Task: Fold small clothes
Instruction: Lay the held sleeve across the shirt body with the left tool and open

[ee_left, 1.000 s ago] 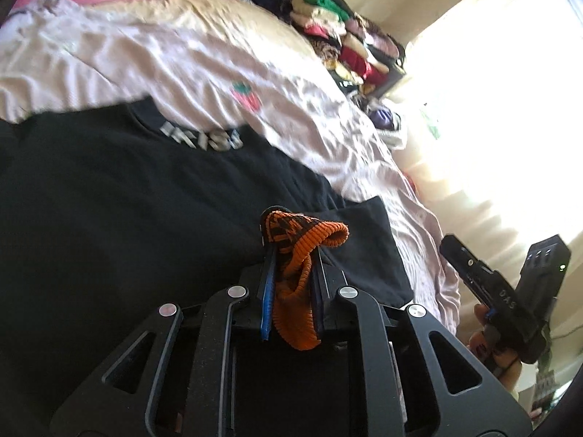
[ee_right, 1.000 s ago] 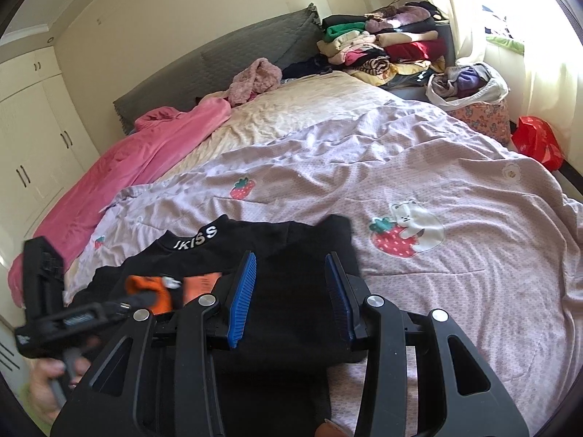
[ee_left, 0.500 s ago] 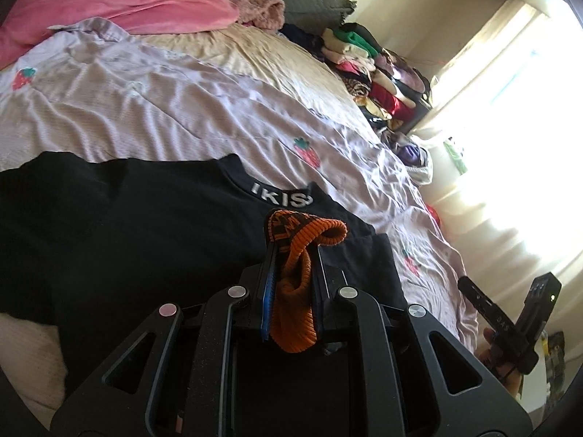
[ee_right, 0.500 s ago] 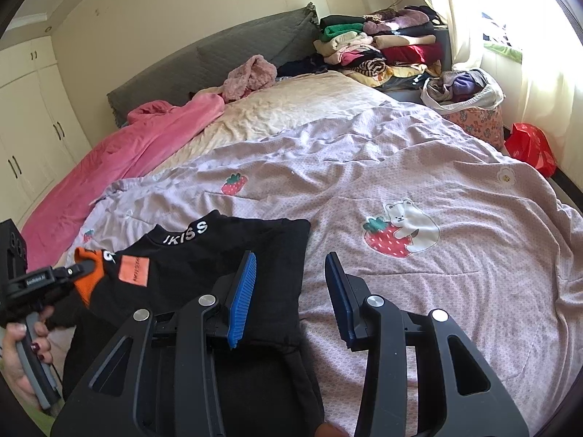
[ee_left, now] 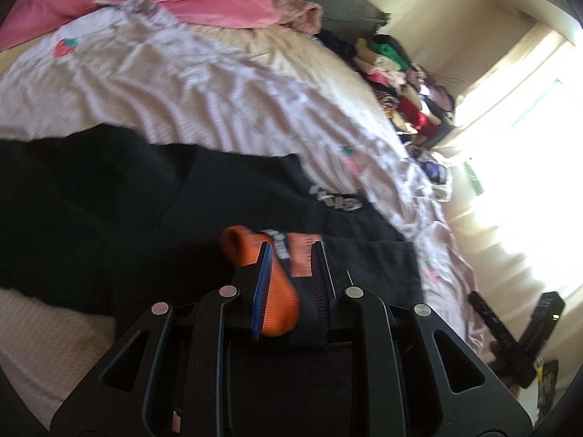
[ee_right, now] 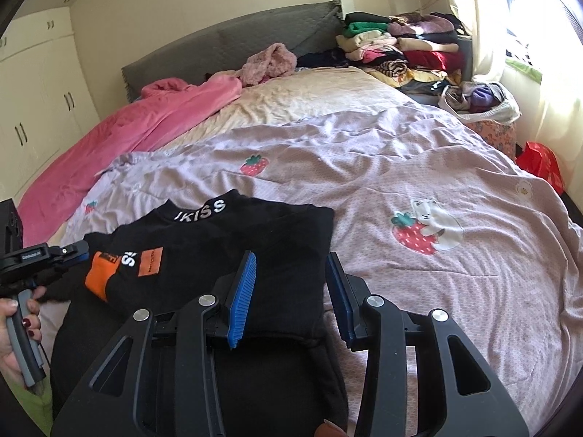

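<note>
A small black sweater [ee_right: 233, 251] with a white-lettered collar [ee_right: 204, 208] lies on the lilac quilt [ee_right: 419, 167], its orange-cuffed sleeve [ee_right: 120, 269] folded across the body. In the left wrist view my left gripper [ee_left: 291, 258] has its jaws slightly apart around the orange cuff [ee_left: 269, 284], which lies between them on the black sweater [ee_left: 127, 211]. It also shows at the left of the right wrist view [ee_right: 78, 251]. My right gripper [ee_right: 291, 280] is open and empty above the sweater's lower right part. It shows at the lower right of the left wrist view [ee_left: 510, 331].
A pink blanket [ee_right: 120, 134] lies along the bed's left side. A grey headboard [ee_right: 233, 40] stands behind. Stacked folded clothes [ee_right: 397, 43] and a bag of laundry [ee_right: 481, 102] stand at the far right, a red bag [ee_right: 539, 164] on the floor. White wardrobes [ee_right: 32, 98] are left.
My left gripper has carried the orange-cuffed sleeve across onto the sweater's body and lowered it, and its jaws have parted. The cuff now lies flat instead of hanging. My right gripper stayed open and hardly moved.
</note>
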`<state>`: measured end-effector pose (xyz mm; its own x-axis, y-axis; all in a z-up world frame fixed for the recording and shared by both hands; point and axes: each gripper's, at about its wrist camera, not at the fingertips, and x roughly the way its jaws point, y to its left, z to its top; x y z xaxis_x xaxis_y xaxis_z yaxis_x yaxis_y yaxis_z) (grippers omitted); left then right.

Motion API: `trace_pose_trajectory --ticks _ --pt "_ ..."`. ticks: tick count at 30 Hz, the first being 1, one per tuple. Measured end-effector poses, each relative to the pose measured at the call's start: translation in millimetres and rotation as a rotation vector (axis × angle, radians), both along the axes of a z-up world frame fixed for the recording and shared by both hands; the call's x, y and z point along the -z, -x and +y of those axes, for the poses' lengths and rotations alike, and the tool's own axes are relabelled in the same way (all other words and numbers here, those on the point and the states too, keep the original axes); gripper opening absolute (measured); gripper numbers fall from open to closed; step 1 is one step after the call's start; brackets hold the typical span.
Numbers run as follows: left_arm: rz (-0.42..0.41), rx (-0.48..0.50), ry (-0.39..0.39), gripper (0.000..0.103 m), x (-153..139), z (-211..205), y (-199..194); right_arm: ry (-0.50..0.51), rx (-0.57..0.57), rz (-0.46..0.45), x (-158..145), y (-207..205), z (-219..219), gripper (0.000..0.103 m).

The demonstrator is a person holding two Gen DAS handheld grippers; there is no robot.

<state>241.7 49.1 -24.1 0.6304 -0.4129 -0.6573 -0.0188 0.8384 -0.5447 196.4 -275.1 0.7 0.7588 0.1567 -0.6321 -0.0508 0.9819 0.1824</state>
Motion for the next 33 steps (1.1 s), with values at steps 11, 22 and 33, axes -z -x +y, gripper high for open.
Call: trace_pose_trajectory --ticks 11,22,33 --pt "0.086 -0.008 0.077 0.025 41 5 5 0.052 -0.073 0.014 7 -1 30 0.039" --pt "0.011 0.016 0.052 0.000 12 2 22 0.097 -0.124 0.036 19 -3 51 0.039" --pt "0.049 -0.016 0.014 0.003 24 19 23 0.106 -0.114 0.070 30 -9 50 0.039"
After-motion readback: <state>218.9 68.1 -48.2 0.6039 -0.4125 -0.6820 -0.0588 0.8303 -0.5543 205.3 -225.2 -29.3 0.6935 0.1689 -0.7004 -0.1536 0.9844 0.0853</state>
